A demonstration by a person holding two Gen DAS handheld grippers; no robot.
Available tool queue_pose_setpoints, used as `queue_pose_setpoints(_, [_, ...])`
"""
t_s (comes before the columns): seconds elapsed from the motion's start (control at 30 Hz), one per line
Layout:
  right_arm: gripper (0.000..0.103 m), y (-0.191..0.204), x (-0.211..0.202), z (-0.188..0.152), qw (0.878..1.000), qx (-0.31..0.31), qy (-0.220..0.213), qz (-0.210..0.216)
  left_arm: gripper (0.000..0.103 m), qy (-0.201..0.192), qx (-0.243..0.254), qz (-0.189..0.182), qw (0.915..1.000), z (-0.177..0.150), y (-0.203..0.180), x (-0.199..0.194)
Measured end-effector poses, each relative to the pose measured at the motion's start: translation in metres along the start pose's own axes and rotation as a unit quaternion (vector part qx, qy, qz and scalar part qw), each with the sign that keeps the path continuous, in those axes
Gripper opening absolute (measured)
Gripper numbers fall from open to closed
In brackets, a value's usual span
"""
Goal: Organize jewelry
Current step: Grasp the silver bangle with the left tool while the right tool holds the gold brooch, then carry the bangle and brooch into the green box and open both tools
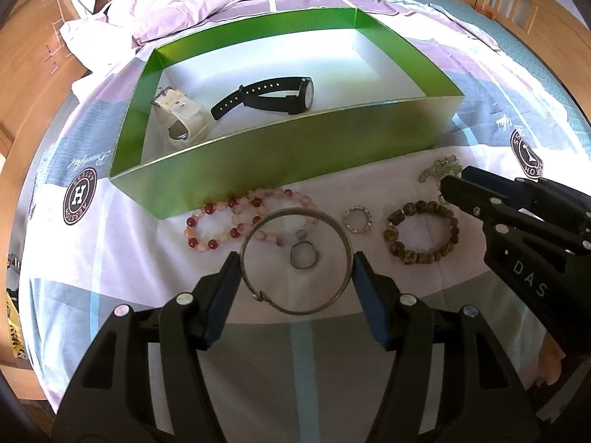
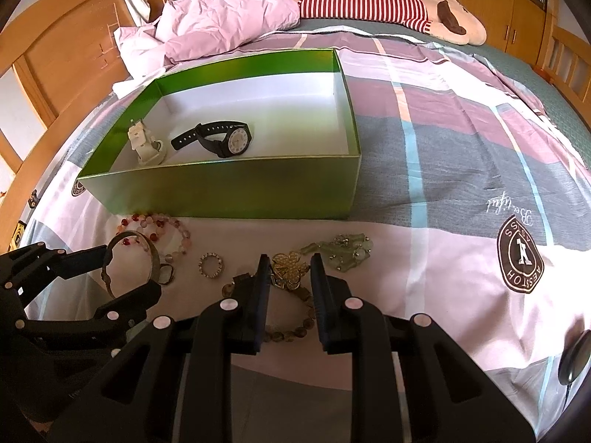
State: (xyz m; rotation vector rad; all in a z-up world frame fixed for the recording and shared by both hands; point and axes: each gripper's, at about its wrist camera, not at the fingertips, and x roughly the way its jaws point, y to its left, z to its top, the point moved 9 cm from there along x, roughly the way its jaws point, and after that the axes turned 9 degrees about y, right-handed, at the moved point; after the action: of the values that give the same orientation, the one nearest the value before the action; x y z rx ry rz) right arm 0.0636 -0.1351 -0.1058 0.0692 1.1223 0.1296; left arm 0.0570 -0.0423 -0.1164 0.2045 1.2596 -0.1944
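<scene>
A green box (image 1: 295,155) (image 2: 229,188) on the bed holds a black watch (image 1: 273,96) (image 2: 221,138) and a white watch (image 1: 179,118) (image 2: 146,144). My left gripper (image 1: 293,264) (image 2: 129,273) has its jaws on both sides of a silver bangle (image 1: 343,232) (image 2: 153,254), touching it. A small ring (image 1: 303,254) lies inside the bangle. My right gripper (image 2: 288,262) (image 1: 452,181) is open around a gold flower brooch (image 2: 290,269). Red and pink bead bracelets (image 1: 214,225) (image 2: 173,229), a sparkly ring (image 1: 357,219) (image 2: 211,265), a brown bead bracelet (image 1: 421,232) (image 2: 291,328) and green stone jewelry (image 1: 441,168) (image 2: 343,251) lie in front of the box.
A crumpled lilac duvet (image 2: 221,18) and a striped plush toy (image 2: 388,3) lie at the far side of the bed. A wooden headboard (image 2: 55,55) stands at the left. A patterned sheet (image 2: 480,184) covers the bed to the right.
</scene>
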Motion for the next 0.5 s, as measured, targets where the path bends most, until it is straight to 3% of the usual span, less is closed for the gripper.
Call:
queue_pose_setpoints(0.33, [0.022,0.007,-0.014,0.005,1.0,-0.01,-0.024,0.012,0.061,-0.024,-0.049,-0.055,0.997,0.011,0.038,-0.03])
queue_pose_setpoints(0.5, [0.022,0.01,-0.016,0.006,0.999,-0.014,-0.029,0.018,0.061,-0.031,-0.066,-0.061,0.9955,0.014,0.049,-0.035])
